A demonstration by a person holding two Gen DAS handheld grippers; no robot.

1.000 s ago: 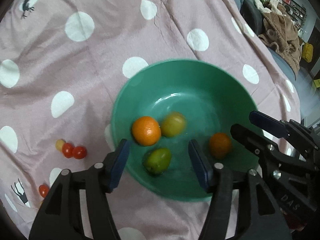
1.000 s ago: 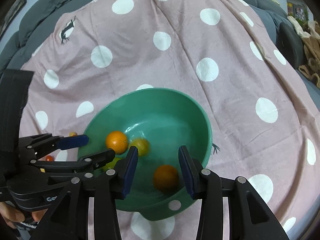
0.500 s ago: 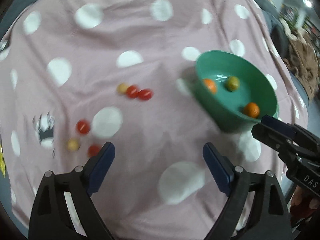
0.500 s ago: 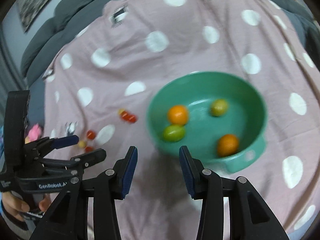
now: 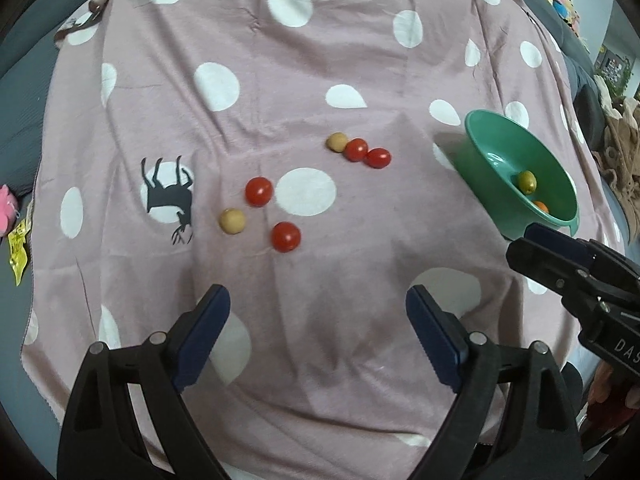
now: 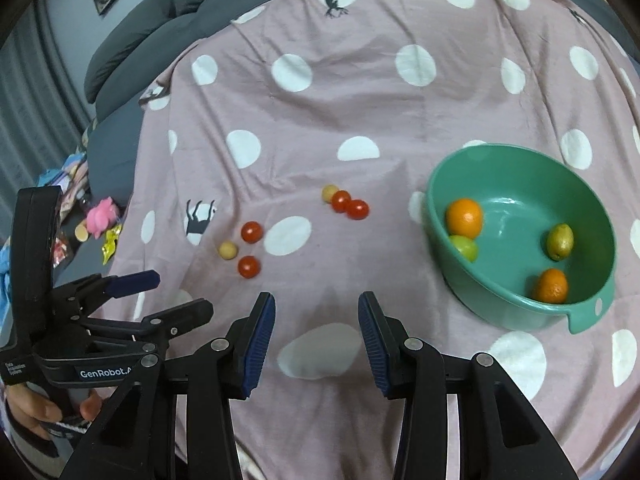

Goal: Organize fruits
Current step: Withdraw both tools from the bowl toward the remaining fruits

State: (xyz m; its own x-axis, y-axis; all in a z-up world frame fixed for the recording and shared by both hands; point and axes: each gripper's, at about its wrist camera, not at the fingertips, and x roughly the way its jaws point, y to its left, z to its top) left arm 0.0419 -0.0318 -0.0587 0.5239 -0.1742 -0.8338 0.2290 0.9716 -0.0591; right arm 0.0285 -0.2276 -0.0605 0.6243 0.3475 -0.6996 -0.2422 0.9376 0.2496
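A green bowl [image 6: 592,300] sits at the right on the pink dotted cloth and holds two oranges [image 6: 465,217], a green fruit [image 6: 464,247] and a yellow-green fruit [image 6: 560,241]. It also shows in the left wrist view [image 5: 500,148]. Several red cherry tomatoes [image 5: 259,191] and two small yellow ones [image 5: 232,221] lie loose on the cloth. My left gripper [image 5: 318,336] is open and empty, held above the cloth below the tomatoes. My right gripper [image 6: 317,338] is open and empty, left of the bowl.
The pink cloth [image 6: 360,92] with white dots covers a grey sofa [image 6: 132,40]. Toys and wrappers [image 6: 102,216] lie off the cloth's left edge. A brown blanket [image 5: 624,152] lies at the far right.
Both grippers have pulled back and away from the bowl, leftward. The bowl has shifted to the right of both views and the loose tomatoes have come into the middle. The left jaws have opened wider.
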